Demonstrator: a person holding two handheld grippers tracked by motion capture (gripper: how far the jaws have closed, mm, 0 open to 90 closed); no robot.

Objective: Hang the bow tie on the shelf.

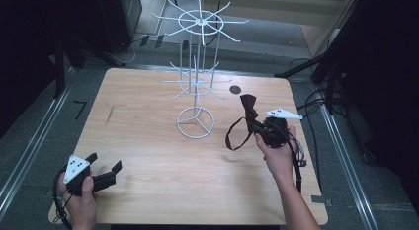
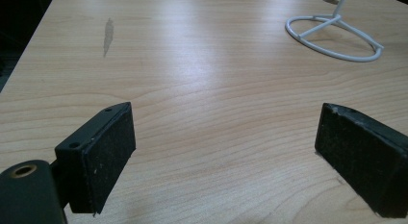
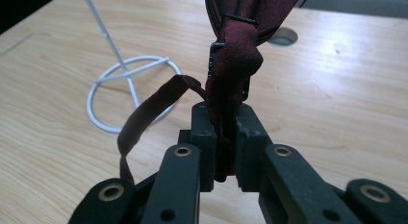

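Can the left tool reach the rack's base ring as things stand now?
Probably yes. The left tool is open and holds nothing, and bare table lies between it and the base ring. The bow tie hangs off to the side.

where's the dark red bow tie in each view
high view: dark red fabric bow tie right of centre, clamped in the right gripper.
left gripper view: not in it.
right gripper view: top centre, pinched between the jaws.
shared landmark: white wire stand's ring base.
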